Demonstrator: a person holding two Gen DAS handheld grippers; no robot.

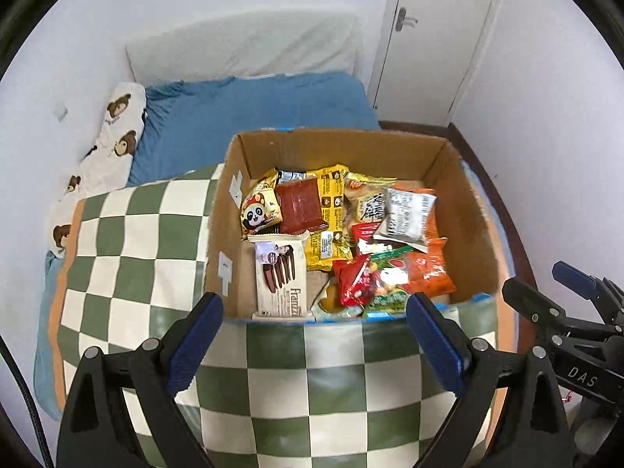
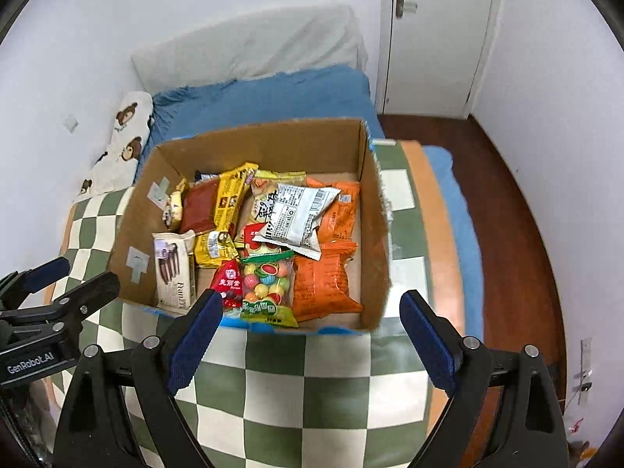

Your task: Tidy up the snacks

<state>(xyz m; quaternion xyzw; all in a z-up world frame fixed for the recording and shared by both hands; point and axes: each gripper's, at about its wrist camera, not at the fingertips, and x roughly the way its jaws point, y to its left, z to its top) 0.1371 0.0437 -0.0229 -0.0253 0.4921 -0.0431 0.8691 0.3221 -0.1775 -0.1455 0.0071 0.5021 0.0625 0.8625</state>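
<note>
Both grippers — left gripper, right gripper — hover, jaws released; overlapping packets in brown cardboard box risk double-grabs.

"franzzi" – cream biscuit pack; "GenRobot.AI", "DAS" – gripper bodies

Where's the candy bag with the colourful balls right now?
In the right wrist view, the candy bag lies at the box's near edge, between the red packet and an orange packet.

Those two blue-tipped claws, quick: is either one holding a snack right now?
Left gripper: open, holding nothing, short of the cardboard box.
Right gripper: open, holding nothing.
</note>
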